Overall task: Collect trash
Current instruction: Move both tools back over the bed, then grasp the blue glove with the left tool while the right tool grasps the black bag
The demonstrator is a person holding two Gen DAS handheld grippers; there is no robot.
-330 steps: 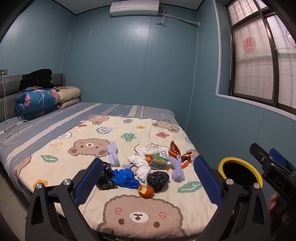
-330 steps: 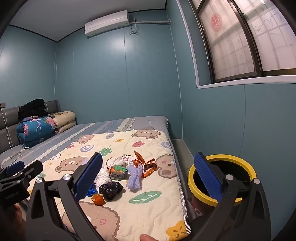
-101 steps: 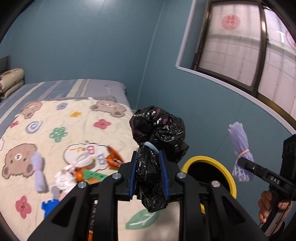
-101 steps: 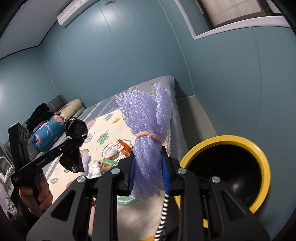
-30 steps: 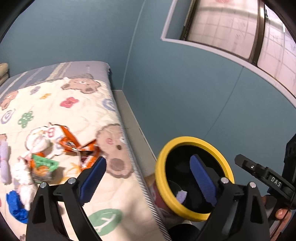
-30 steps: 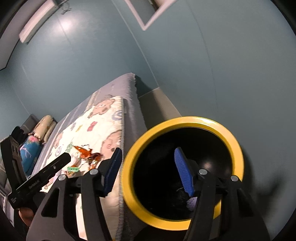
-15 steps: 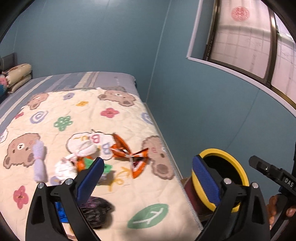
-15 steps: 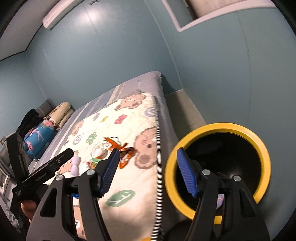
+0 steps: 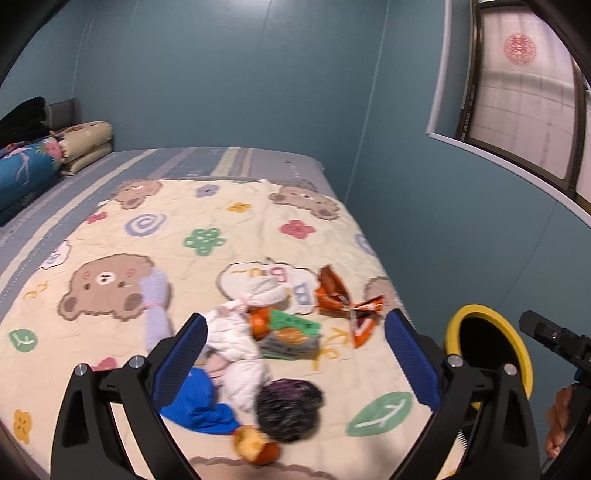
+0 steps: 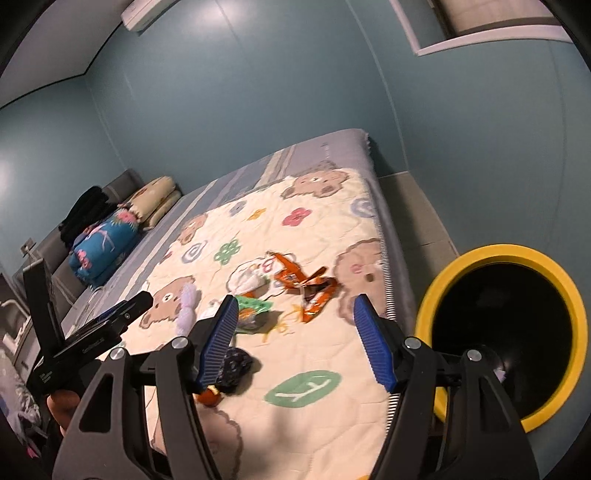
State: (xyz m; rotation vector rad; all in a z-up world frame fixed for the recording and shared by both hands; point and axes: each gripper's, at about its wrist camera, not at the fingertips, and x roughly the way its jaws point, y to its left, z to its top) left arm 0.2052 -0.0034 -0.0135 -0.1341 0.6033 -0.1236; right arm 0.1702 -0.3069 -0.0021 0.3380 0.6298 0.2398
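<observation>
Both jaws wide apart, holding nothing. You drop left gripper (image 9: 291, 354) onto black bag (image 9: 288, 404); right gripper (image 10: 295, 339) takes orange wrapper (image 10: 306, 286). Squeeze middle, carry to yellow bin (image 10: 506, 332).

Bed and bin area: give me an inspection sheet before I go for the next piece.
Surface: bear-print quilt over a striped bed, trash heaped near its foot.
Job's things: black bag, blue wad, orange peel, white crumpled bags, green packet, orange wrapper, lilac bundle all on the quilt; yellow-rimmed bin on the floor beside the bed.
Clutter: folded bedding at the headboard.
Grippers: left gripper and right gripper both have jaws wide open, nothing held, above the quilt.
Cables: nothing seen.
Surroundings: teal walls, window, air conditioner.
</observation>
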